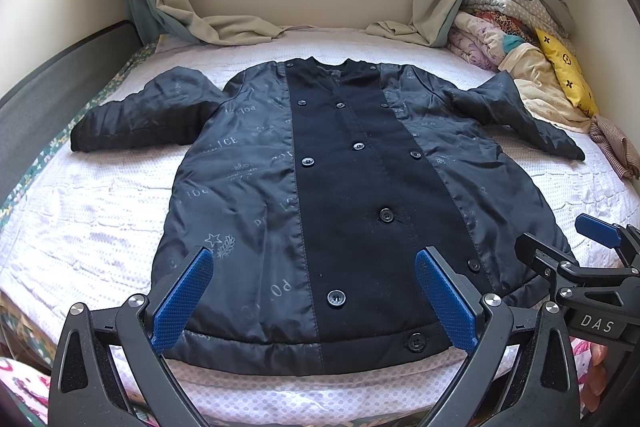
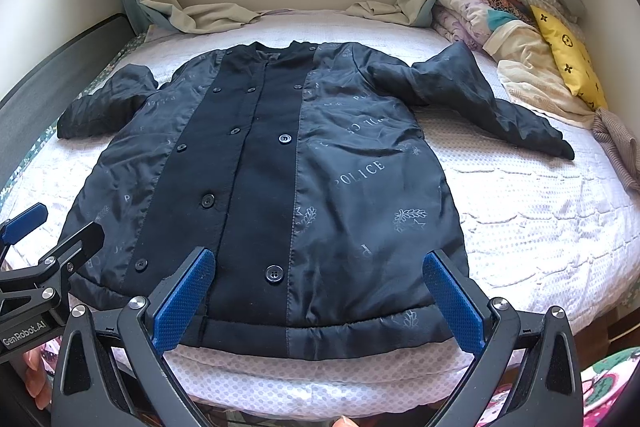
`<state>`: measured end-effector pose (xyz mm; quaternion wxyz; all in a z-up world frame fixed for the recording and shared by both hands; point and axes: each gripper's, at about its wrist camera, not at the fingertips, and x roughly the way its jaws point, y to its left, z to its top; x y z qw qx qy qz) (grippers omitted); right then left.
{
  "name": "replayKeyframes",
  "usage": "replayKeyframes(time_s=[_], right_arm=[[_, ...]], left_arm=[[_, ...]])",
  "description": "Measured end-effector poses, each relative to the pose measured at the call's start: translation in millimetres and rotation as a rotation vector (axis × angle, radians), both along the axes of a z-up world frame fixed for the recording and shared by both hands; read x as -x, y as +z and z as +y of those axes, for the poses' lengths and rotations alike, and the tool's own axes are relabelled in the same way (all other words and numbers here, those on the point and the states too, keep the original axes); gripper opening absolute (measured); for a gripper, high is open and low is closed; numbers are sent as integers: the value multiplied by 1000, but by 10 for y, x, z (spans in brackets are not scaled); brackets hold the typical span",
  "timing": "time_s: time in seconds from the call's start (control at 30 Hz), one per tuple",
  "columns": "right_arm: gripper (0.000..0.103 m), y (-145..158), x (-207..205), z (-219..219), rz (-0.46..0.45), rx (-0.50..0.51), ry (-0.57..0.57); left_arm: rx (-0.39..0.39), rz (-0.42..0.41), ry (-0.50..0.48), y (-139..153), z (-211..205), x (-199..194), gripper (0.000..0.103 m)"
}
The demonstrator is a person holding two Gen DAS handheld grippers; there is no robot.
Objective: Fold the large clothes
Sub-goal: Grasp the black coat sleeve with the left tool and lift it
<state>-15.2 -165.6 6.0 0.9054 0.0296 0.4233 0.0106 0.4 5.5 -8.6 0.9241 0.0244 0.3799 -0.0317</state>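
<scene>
While both grippers, left gripper and right gripper, gaped empty, you faced a soft, slippery coat; its hem between your fingertips looked the best grip.

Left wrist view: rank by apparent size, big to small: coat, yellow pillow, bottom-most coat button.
1. coat, spread flat on the bed and filling most of the frame.
2. yellow pillow, far right against the wall; farther from the camera, so it looks smaller than it is.
3. bottom-most coat button, at the hem.
</scene>
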Motion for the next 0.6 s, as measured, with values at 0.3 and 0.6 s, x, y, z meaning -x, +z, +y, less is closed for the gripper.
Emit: replayKeyframes(time_s=[0.3, 0.6], right_arm=[[103, -40, -24, -25, 10, 1, -5], [103, -127, -115, -20, 41, 6, -12]], left_arm=[[3, 6, 8, -22, 35, 7, 102], [3, -3, 80, 89, 215, -61, 102]])
